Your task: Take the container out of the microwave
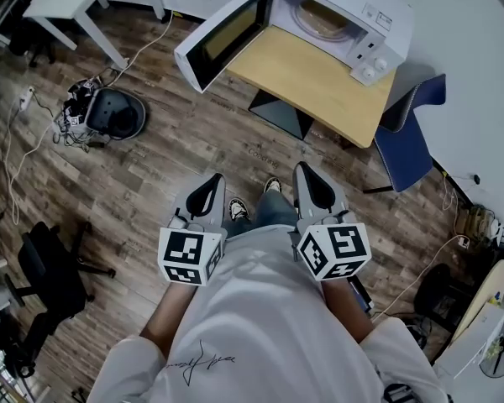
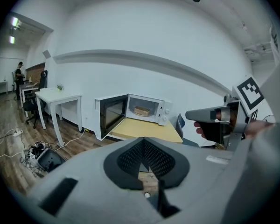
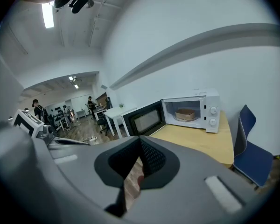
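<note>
A white microwave (image 1: 371, 25) stands on a wooden table (image 1: 319, 82) with its door (image 1: 227, 34) swung wide open. Inside it sits a tan round container (image 1: 323, 19), also seen as the container (image 2: 141, 110) in the left gripper view and the container (image 3: 185, 114) in the right gripper view. My left gripper (image 1: 212, 180) and right gripper (image 1: 305, 168) are held side by side close to my body, over the wood floor and well short of the table. Both point toward the microwave. Each gripper's jaws are shut with nothing between them.
A blue chair (image 1: 412, 141) stands at the table's right end. A white desk (image 1: 76, 2) is at the far left, with a dark device and tangled cables (image 1: 109, 114) on the floor near it. A black office chair (image 1: 46, 267) is at my left.
</note>
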The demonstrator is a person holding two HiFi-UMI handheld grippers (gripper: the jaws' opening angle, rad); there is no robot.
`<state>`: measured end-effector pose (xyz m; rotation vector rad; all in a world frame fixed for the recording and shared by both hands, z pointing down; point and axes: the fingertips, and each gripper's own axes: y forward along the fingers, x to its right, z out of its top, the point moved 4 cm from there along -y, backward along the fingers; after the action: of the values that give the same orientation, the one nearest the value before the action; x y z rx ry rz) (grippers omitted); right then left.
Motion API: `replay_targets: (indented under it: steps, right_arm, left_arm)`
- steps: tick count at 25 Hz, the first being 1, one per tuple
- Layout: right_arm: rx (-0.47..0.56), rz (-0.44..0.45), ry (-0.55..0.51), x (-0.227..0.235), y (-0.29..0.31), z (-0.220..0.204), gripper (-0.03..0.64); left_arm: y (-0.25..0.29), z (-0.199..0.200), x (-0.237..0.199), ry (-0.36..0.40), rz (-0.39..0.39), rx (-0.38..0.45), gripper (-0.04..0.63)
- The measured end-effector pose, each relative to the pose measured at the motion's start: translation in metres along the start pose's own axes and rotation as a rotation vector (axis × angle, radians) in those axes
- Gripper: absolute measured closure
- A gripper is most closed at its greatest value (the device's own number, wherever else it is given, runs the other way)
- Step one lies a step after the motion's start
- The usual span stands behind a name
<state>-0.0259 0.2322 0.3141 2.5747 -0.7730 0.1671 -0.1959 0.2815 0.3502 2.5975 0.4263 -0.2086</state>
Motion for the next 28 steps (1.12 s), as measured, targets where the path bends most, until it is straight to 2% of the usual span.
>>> replay_targets:
  steps: [4, 9, 18, 28]
  right_arm:
    - [-0.027, -0.016, -0.019, 0.004, 0.007, -0.009, 0.607]
    - [-0.013, -0.045, 0.001, 0.021, 0.02, 0.0, 0.607]
    - [0.001, -0.078, 0.032, 0.068, 0.062, 0.029, 0.607]
    - [0.005, -0.108, 0.041, 0.122, 0.13, 0.071, 0.607]
  left_arm:
    - [0.009, -0.006, 0.001, -0.001, -0.007, -0.043, 0.603]
    - [0.028, 0.004, -0.003, 0.01, -0.011, -0.045, 0.603]
    - [0.092, 0.046, -0.014, 0.066, -0.038, -0.033, 0.603]
    - [0.178, 0.103, -0.032, 0.084, -0.075, -0.028, 0.603]
